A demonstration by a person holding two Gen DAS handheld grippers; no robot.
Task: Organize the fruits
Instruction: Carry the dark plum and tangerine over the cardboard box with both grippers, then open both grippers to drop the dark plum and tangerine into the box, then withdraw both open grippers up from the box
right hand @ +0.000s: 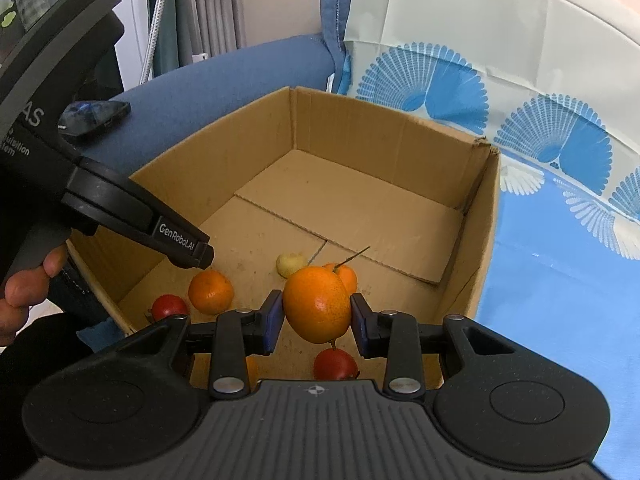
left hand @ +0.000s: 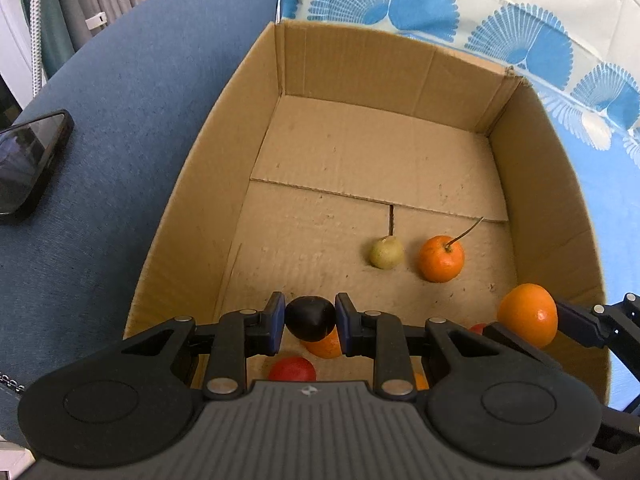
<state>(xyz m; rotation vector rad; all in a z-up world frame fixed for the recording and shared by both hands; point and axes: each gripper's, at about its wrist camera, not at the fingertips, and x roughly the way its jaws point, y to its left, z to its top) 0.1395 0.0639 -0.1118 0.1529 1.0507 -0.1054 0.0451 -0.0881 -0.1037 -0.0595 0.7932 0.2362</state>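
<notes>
My left gripper (left hand: 310, 322) is shut on a dark purple plum (left hand: 309, 317), held over the near left of an open cardboard box (left hand: 224, 128). My right gripper (right hand: 317, 316) is shut on a large orange (right hand: 316, 304), held over the near right of the same box (right hand: 224, 156); that orange also shows in the left wrist view (left hand: 527, 314). On the box floor lie a small yellow-green pear (left hand: 385, 253), a stemmed orange (left hand: 441, 258), another orange (right hand: 210, 292) and two red fruits (right hand: 335, 364) (right hand: 169, 306).
The box sits on a blue chair cushion (left hand: 100, 160) beside a cloth with blue fan prints (right hand: 560, 220). A black phone (left hand: 28, 160) lies on the cushion left of the box. The far half of the box floor holds nothing.
</notes>
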